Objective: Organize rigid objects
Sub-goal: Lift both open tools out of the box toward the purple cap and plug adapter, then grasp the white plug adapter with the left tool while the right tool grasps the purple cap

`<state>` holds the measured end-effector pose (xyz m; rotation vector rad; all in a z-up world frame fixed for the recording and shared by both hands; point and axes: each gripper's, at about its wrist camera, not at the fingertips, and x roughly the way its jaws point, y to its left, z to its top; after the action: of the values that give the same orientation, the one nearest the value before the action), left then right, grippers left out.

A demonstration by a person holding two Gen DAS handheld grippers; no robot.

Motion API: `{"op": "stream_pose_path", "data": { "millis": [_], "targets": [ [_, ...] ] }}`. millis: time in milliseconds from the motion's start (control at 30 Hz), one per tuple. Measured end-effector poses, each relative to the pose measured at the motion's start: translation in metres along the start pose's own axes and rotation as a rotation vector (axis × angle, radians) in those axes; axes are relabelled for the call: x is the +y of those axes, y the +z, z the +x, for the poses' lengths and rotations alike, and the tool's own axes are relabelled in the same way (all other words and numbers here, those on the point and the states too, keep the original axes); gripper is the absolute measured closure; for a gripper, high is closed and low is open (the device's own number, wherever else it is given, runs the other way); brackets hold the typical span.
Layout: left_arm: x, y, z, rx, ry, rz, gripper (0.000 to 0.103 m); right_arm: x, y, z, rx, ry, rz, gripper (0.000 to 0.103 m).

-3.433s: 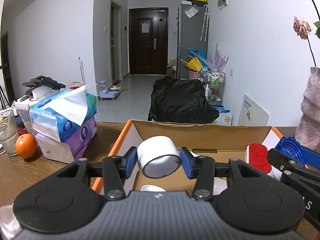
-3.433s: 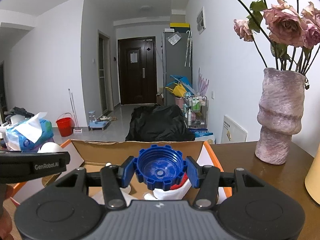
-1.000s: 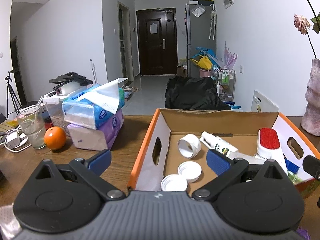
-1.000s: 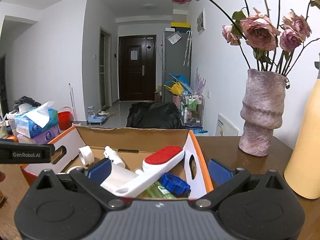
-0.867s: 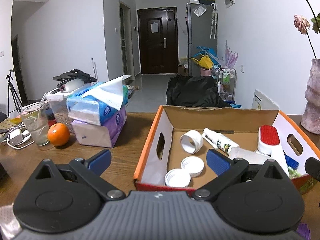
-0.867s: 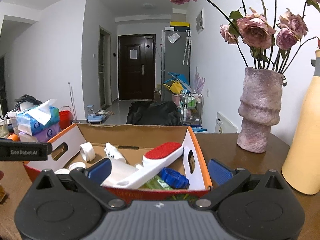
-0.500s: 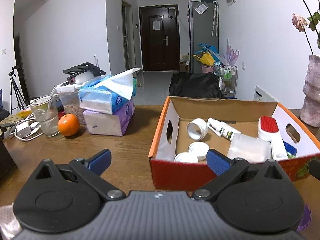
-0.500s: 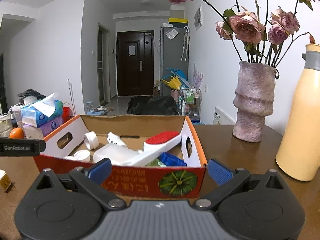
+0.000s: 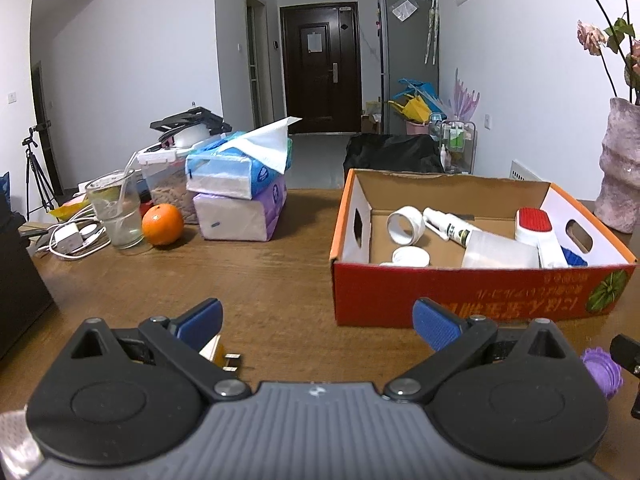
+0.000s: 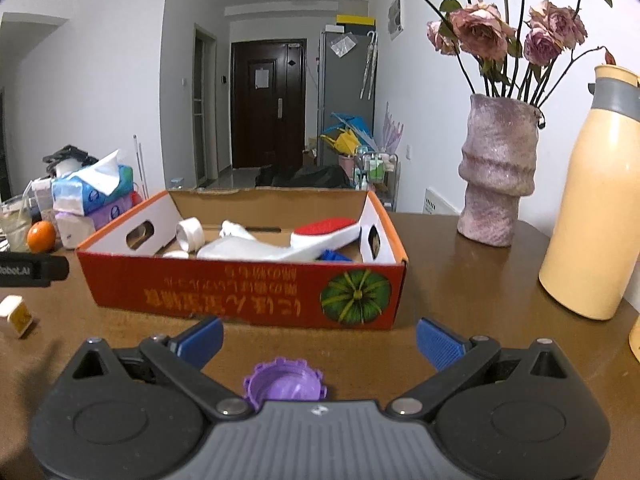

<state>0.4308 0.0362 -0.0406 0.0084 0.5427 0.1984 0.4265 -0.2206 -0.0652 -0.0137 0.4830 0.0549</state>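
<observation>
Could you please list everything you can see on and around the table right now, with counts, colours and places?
cardboard box: 1, red-orange outside, table centre
white ring: 1, white, in box, left rear
white caps: at least 1, white, in box, front left
spray bottle: 1, white, in box, middle
lint brush: 1, white with red pad, in box, right
blue cap: 1, blue, in box, right front
purple cap: 1, purple, on table before box
small plug: 1, white and yellow, on table left of box
tissue packs: 2, blue on purple, left of box
orange: 1, orange, beside glass
glass: 1, clear, far left
vase: 1, pinkish, with flowers, right
flask: 1, cream, far right
left gripper: open
right gripper: open, purple cap just below it
</observation>
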Motion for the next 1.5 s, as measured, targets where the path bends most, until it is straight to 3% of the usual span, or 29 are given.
{"op": "stream_pose_path", "data": {
  "millis": [433, 633, 800, 833, 867, 1500],
  "targets": [
    [0.026, -0.018, -0.017, 0.028, 0.0, -0.017, 0.0, 0.006, -0.021, 0.013, 0.108, -0.005, 0.01, 0.008],
    [0.038, -0.025, -0.02, 0.047, -0.001, -0.024, 0.0, 0.007, -0.025, 0.024, 0.145, -0.02, 0.025, 0.018],
    [0.048, -0.028, -0.018, 0.062, -0.006, -0.03, 0.0, 0.011, -0.027, 0.03, 0.16, -0.027, 0.033, 0.036],
    [0.05, -0.029, -0.018, 0.065, -0.007, -0.032, 0.0, 0.012, -0.027, 0.031, 0.161, -0.029, 0.035, 0.048],
    [0.051, -0.029, -0.017, 0.066, -0.008, -0.033, 0.0, 0.012, -0.027, 0.032, 0.164, -0.03, 0.039, 0.052],
    [0.086, -0.027, 0.022, 0.129, 0.004, -0.067, 0.0, 0.011, -0.025, 0.021, 0.09, -0.068, 0.061, 0.052]
  ]
}}
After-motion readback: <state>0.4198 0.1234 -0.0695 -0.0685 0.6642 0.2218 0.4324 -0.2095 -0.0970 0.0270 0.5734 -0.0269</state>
